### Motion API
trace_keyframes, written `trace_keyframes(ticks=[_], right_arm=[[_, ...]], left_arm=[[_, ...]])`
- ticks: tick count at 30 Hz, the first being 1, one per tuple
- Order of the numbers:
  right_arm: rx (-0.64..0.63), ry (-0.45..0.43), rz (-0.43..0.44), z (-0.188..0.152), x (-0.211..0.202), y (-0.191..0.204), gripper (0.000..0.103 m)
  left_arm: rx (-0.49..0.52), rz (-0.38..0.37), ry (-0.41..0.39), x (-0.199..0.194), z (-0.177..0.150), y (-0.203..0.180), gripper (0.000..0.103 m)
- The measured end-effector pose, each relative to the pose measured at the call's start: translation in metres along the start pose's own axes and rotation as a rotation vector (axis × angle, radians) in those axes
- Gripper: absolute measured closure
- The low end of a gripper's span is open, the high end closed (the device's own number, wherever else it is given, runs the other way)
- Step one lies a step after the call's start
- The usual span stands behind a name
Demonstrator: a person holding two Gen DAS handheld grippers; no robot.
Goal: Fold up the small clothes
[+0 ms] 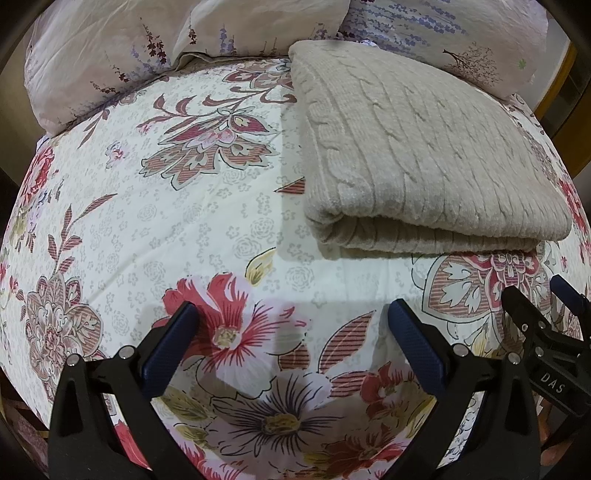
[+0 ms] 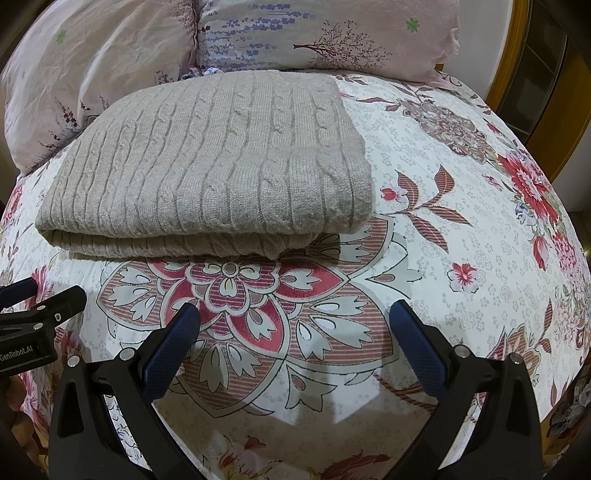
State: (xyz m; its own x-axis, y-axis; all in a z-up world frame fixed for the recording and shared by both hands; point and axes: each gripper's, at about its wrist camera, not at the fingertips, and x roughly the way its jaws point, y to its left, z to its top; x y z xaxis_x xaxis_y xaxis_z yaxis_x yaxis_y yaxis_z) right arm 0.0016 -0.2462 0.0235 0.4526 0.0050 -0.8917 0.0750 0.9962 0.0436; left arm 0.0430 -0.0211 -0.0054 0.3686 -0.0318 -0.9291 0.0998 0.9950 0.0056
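Observation:
A beige cable-knit sweater (image 1: 417, 147) lies folded in a flat rectangle on the floral bedsheet (image 1: 207, 206), its folded edge facing me. It also shows in the right wrist view (image 2: 214, 162). My left gripper (image 1: 293, 314) is open and empty, hovering over the sheet in front and to the left of the sweater. My right gripper (image 2: 295, 314) is open and empty, in front of the sweater's near right corner. The right gripper's fingers (image 1: 532, 314) show at the right edge of the left wrist view, and the left gripper's fingers (image 2: 55, 302) at the left edge of the right wrist view.
Two pale floral pillows (image 1: 110, 55) (image 2: 325, 33) lie behind the sweater at the head of the bed. A wooden frame (image 2: 506, 48) stands at the far right beyond the bed's edge.

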Motion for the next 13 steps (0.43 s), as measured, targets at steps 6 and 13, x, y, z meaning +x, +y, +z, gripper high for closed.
trace_keyframes(ticks=[6, 13], right_arm=[[0.001, -0.002, -0.001, 0.0005, -0.0001, 0.0002, 0.001], [0.002, -0.003, -0.002, 0.0009, 0.0007, 0.0, 0.001]], left_arm=[[-0.007, 0.003, -0.009, 0.0004, -0.0001, 0.0, 0.002], [-0.004, 0.003, -0.012, 0.0002, -0.001, -0.0002, 0.002]])
